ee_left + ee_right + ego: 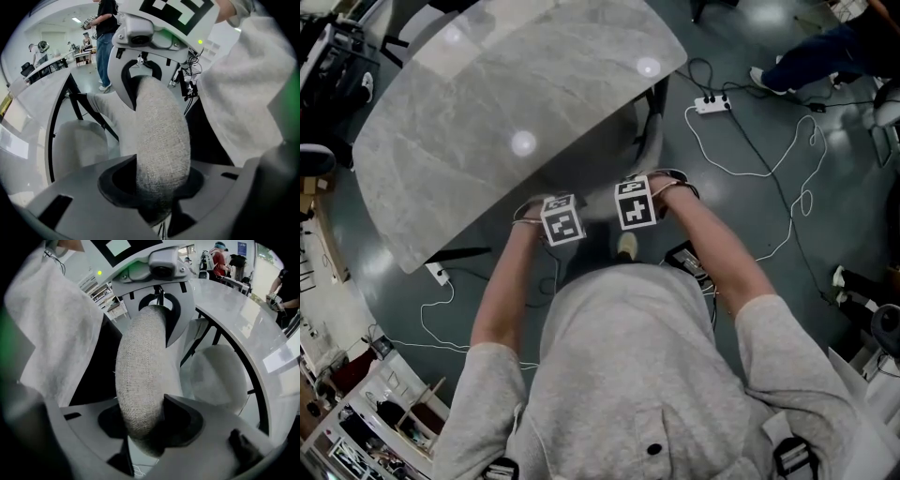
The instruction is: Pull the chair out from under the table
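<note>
Chair [159,140] stands at the near edge of the table [487,112], directly in front of the person. Its padded back, covered with grey woven fabric, is held from above by both tools. The left gripper [154,187] is clenched on the top rim of this back; the fabric fills the whole gap between its dark pads. The right gripper [150,423] grasps the same rim just beside it, and one pad presses into the fabric. In the head view the two marker cubes sit close together, near the table edge. The pale seat [220,376] lies lower, beside the black table legs [70,103] and, as far as one can see, partly under the tabletop.

The tabletop is large and rounded, with a light grey marble pattern, and ceiling lamps are reflected on it as bright spots. The floor [750,216] is dark, smooth and a little glossy. White cables [769,173] run over it in loops to a power strip [712,103]. At the upper right of the head view, somebody's legs [811,52] are visible. Shelves [384,403] stand at the lower left. In the left gripper view a person in jeans [104,42] stands behind the table, with long desks [51,63] further back in a bright hall.
</note>
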`<state>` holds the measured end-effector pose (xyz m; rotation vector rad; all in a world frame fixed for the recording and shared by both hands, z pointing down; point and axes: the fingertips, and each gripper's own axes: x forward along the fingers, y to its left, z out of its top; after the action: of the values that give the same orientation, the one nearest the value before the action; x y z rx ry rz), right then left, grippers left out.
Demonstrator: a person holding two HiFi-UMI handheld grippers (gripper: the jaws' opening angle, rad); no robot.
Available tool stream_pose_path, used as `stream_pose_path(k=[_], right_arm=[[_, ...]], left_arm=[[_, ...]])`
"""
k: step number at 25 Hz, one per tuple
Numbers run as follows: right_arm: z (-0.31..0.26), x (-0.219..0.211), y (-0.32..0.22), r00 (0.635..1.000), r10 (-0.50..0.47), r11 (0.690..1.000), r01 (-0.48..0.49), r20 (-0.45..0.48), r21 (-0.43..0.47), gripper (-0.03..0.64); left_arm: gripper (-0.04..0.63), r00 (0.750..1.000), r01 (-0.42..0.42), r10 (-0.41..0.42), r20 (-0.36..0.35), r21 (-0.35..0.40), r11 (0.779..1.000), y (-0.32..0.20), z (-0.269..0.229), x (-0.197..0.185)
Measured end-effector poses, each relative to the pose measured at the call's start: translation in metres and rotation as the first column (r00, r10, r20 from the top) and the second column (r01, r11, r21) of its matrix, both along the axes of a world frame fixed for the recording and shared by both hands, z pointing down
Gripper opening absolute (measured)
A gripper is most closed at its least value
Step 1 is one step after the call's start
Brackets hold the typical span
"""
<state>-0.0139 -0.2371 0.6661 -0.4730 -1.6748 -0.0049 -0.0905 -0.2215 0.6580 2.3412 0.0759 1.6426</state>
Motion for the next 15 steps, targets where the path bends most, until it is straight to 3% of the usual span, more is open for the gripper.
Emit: stream_pose_path(k=[4,15], right_arm=[[-0.001,0.006,0.018,1.0,-0.003,1.0,0.003,-0.002,-0.005,0.155],[-0.002,0.018,0.064,1.0,0.011,1.0,-0.011,-0.002,-0.004,0.155]], left_arm=[[0.167,1.0,0.009,-0.009,-0.004,-0.035,0.999,0.019,-0.001,0.006],[0.165,1.0,0.0,0.0,0.01,-0.025,1.0,0.064,-0.002,0.017]])
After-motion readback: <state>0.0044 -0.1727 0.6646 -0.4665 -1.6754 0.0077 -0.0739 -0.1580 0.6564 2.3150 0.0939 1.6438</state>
